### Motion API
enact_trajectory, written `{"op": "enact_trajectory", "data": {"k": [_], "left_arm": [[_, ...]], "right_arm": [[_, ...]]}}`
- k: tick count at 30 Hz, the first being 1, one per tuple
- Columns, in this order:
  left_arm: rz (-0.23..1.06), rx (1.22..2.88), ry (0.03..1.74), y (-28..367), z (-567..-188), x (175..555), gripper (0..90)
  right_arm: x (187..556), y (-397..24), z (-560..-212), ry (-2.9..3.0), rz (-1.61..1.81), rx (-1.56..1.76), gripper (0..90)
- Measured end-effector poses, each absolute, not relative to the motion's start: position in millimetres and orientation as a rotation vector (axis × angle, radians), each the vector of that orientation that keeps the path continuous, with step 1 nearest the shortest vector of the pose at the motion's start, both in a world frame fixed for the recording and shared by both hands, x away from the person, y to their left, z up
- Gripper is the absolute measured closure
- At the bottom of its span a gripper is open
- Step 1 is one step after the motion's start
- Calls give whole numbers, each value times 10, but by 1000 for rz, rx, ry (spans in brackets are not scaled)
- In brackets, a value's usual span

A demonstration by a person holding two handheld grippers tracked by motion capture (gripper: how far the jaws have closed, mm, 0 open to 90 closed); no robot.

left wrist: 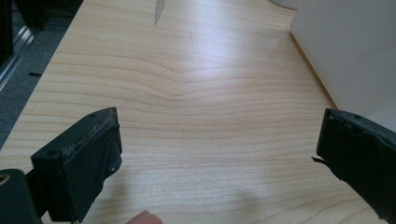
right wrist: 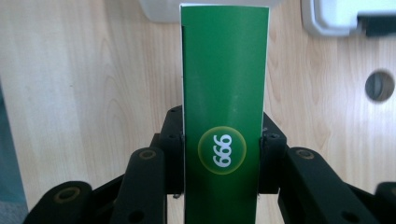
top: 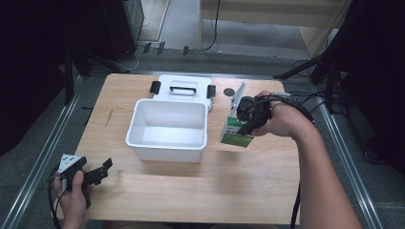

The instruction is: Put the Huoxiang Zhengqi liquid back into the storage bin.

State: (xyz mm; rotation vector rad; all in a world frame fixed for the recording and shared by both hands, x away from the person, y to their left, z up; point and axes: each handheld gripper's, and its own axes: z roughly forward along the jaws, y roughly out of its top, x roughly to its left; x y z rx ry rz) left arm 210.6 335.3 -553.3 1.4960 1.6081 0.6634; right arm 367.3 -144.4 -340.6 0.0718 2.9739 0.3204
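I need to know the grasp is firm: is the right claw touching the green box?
Touching. In the right gripper view, the right claw has a jaw pressed flat against each side of the green box, with no gap on either side.

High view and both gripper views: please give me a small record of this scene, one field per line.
surface: wooden table
container: white box, open, nothing visible inside
lid: white lid behind the box, black handle
carton: green carton, held above the table beside the box
right hand-held gripper: shut on the carton
left hand-held gripper: open, holding nothing, at the table's near left corner
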Motion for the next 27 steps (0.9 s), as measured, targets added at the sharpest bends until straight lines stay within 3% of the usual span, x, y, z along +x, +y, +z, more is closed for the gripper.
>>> {"op": "enact_trajectory", "data": {"k": [14, 27], "left_arm": [[661, 1505, 1609, 3351, -5531, 2105, 10], [658, 1503, 1609, 3354, -5531, 2105, 10]], "right_arm": [[3622, -1327, -2872, 2951, 315, 26, 644], [3649, -961, -2619, 2931, 333, -24, 644]]}}
